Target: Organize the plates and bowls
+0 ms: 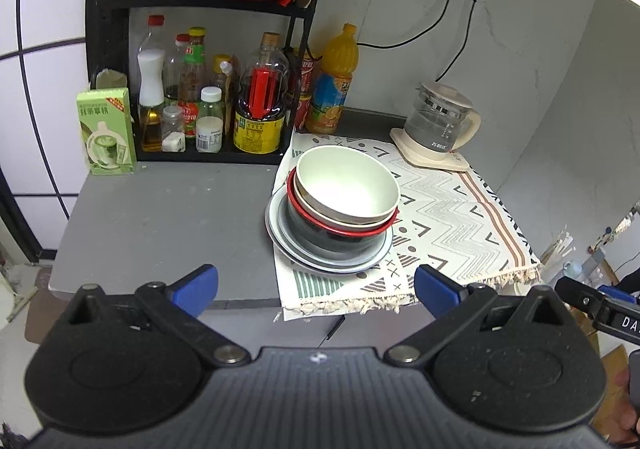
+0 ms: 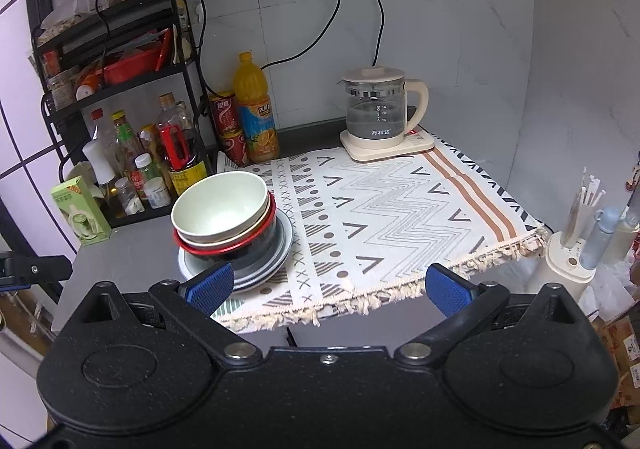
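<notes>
A stack of dishes stands on the left edge of a patterned cloth [image 1: 452, 209]. A pale green bowl [image 1: 348, 185] sits on top, nested in a cream bowl, then a black bowl with a red rim [image 1: 340, 235], on grey plates [image 1: 308, 253]. The stack also shows in the right wrist view, with the green bowl [image 2: 218, 205] above the plates [image 2: 276, 253]. My left gripper [image 1: 316, 289] is open and empty, in front of the stack near the table's front edge. My right gripper [image 2: 330, 287] is open and empty, in front of the cloth, right of the stack.
A black rack with bottles [image 1: 208, 101] stands at the back left, a green carton [image 1: 106, 131] beside it. An orange juice bottle [image 1: 332, 81] and a glass kettle [image 1: 440, 121] stand at the back. A white holder with utensils [image 2: 572, 257] stands off the table's right.
</notes>
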The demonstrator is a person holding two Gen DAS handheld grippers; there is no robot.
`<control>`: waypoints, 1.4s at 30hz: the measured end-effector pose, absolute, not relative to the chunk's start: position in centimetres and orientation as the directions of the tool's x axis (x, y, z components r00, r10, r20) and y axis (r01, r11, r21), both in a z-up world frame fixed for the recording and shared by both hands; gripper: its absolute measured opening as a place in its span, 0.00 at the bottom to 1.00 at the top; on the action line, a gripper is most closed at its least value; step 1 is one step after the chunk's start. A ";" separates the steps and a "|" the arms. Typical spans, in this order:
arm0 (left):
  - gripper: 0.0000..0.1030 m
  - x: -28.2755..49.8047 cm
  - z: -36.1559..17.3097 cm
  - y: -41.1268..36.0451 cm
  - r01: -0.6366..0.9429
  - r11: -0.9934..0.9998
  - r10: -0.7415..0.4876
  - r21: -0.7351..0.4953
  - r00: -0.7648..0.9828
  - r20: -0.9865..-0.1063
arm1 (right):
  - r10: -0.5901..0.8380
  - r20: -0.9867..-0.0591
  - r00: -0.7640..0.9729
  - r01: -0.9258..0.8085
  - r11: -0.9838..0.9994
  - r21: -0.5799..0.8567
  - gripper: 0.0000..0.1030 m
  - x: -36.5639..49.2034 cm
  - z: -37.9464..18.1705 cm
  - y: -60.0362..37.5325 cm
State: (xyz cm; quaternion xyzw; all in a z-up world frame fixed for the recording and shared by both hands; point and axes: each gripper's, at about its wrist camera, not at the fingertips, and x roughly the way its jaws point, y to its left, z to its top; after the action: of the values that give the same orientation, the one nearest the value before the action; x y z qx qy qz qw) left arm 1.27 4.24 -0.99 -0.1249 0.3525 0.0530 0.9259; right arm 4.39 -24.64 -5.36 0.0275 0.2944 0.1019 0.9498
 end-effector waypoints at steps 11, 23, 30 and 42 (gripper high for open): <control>1.00 -1.7 -0.9 2.0 -0.126 0.985 0.022 -0.119 0.771 -0.637 | 0.166 -0.536 0.828 -0.157 0.986 0.063 1.00 1.0 -5.6 -25.2; 1.00 -3.3 -1.0 1.5 -0.107 0.990 0.028 -0.091 0.784 -0.620 | 0.162 -0.532 0.831 -0.155 0.986 0.058 1.00 -0.7 -6.1 -25.7; 1.00 -3.6 -1.3 1.3 -0.091 0.991 0.012 -0.095 0.782 -0.623 | 0.164 -0.531 0.832 -0.160 0.986 0.054 1.00 -1.1 -6.4 -25.7; 1.00 -3.4 -1.4 1.3 -0.098 0.990 0.012 -0.105 0.783 -0.622 | 0.176 -0.521 0.835 -0.178 0.983 0.046 1.00 -1.2 -6.2 -25.5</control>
State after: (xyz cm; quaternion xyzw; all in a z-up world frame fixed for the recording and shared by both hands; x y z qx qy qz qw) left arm -3.43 1.30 -1.35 -0.0661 0.3281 0.0292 0.9419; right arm -1.17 -25.52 -6.17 -0.0020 0.2716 0.0922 0.9580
